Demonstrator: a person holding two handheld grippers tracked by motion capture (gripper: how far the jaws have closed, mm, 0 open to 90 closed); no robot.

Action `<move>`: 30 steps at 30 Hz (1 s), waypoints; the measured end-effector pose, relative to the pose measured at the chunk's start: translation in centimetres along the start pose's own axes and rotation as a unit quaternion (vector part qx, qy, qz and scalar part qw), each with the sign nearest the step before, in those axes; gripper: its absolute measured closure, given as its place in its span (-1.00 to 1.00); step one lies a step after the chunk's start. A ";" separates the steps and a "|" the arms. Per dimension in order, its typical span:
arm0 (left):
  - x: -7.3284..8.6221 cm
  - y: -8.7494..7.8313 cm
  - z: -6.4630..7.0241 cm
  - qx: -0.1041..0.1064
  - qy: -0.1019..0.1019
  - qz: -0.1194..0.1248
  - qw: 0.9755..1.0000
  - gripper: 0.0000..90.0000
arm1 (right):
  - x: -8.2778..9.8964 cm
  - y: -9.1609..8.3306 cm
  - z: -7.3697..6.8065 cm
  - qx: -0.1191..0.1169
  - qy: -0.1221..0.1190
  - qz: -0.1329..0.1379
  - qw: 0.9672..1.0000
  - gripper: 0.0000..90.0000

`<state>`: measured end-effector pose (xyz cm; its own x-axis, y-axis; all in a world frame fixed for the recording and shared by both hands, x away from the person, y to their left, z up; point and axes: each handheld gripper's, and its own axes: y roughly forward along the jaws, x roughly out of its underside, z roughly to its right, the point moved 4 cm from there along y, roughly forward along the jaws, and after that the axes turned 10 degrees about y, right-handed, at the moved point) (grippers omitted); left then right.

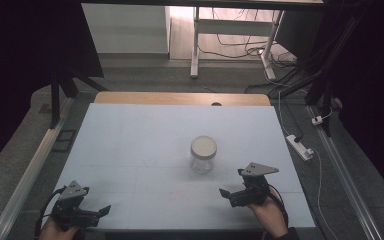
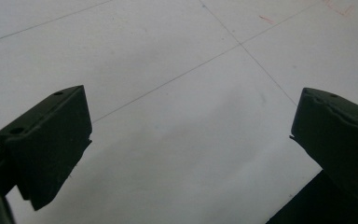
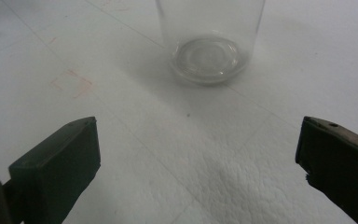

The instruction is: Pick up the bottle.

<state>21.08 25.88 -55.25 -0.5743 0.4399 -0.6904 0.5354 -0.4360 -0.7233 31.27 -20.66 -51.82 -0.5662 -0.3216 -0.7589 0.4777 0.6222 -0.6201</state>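
Note:
A clear glass jar [image 1: 203, 155] with a cream lid stands upright near the middle of the white table [image 1: 130, 135]. My right gripper [image 1: 227, 195] is held low near the front right, pointing left toward the jar and a short way from it. In the right gripper view its jaws [image 3: 198, 154] stand wide apart, open and empty, and the jar's base [image 3: 209, 56] sits straight ahead. My left gripper [image 1: 100, 212] rests at the front left corner, far from the jar. It is open too, with just bare table between its jaws [image 2: 191, 140].
Thin pencil lines cross the white table cover. A wooden edge [image 1: 180, 98] shows at the far side. On the floor to the right lie a power strip [image 1: 300, 146] and cables. Metal rails run along both sides, and dark stands rise at the back corners.

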 end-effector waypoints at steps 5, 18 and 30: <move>0.0 0.0 0.0 0.000 0.001 0.000 1.000 -1.00 | -0.6 0.9 0.1 -0.013 0.004 0.003 1.000 -1.00; 0.0 0.0 0.0 0.001 0.000 -0.001 1.000 -1.00 | -2.4 3.1 0.1 -0.018 0.000 0.006 1.000 -1.00; 0.0 0.1 0.0 0.001 0.000 -0.002 1.000 -1.00 | -3.4 5.0 0.5 -0.018 0.018 0.014 1.000 -1.00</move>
<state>21.12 25.85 -55.28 -0.5759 0.4423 -0.6876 0.5323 -0.4354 -0.7260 35.97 -16.80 -52.41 -0.5777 -0.2782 -0.7674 0.4687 0.6567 -0.5909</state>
